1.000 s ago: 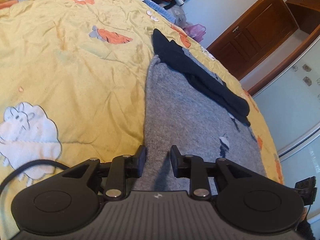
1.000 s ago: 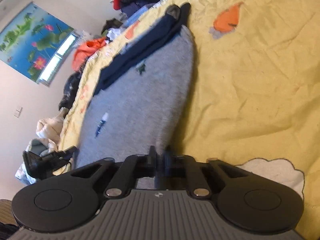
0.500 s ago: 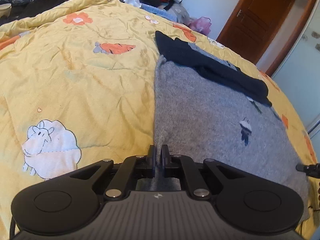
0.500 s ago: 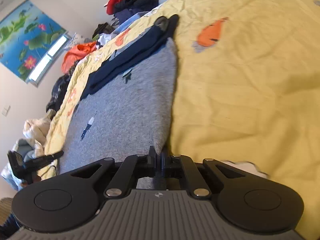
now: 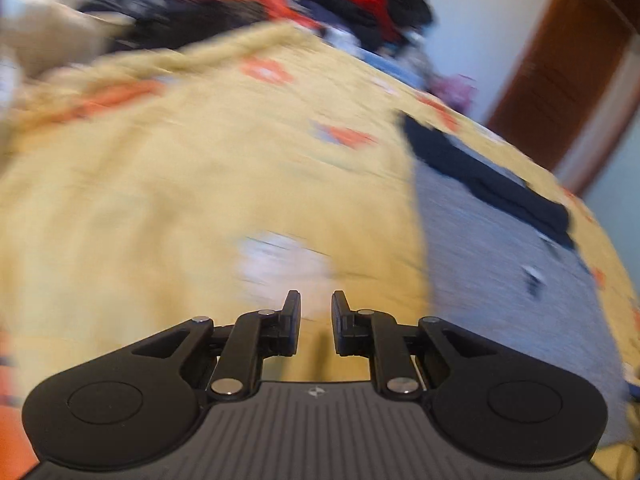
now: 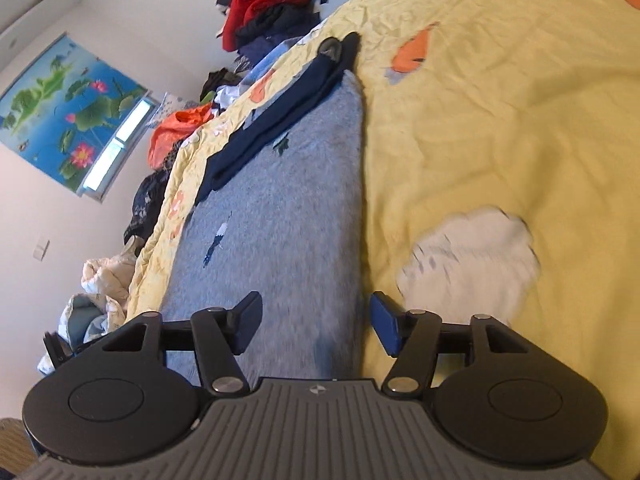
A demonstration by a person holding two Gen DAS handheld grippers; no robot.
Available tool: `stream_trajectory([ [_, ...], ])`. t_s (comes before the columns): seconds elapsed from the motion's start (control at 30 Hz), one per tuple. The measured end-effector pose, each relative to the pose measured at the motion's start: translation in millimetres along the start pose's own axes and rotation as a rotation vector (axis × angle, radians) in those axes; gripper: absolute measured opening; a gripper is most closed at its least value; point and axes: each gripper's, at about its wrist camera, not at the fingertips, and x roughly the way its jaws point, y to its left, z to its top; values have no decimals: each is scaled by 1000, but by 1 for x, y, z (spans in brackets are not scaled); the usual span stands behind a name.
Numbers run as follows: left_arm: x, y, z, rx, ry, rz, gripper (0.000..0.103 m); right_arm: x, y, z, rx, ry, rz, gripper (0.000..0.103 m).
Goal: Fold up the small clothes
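Now both hand-held grippers [image 5: 316,304] [image 6: 314,316] apart, empty.

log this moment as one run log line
left hand-held gripper: open, over yellow quilt | right hand-held gripper: open, over grey knit garment | dark navy garment: on grey

Motion blur smears nearly the whole left wrist view: the yellow printed bedspread [image 5: 168,200] shows its orange and white patches without legible shapes, and the heap of red, orange and dark clothes [image 5: 340,4] behind it cannot be sorted into items. The grey knitted garment [image 5: 512,264] runs under the device body below. In the right wrist view its small dark motif [image 6: 216,242] is too small to identify.
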Motion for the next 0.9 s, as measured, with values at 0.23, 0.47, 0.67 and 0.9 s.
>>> stream_trajectory([
  [0.23,-42,25,1,-4,40,-56,16,-18,0,-32,32,5,59,75],
  [0.47,4,-48,-57,-9,264,-349,16,-18,15,-52,30,36,82,82],
  [0.67,21,-46,-56,-99,291,-407,17,-21,9,-51,46,33,117,83],
  [0.9,24,-59,-63,-85,320,-448,17,-6,18,-50,28,37,151,90],
])
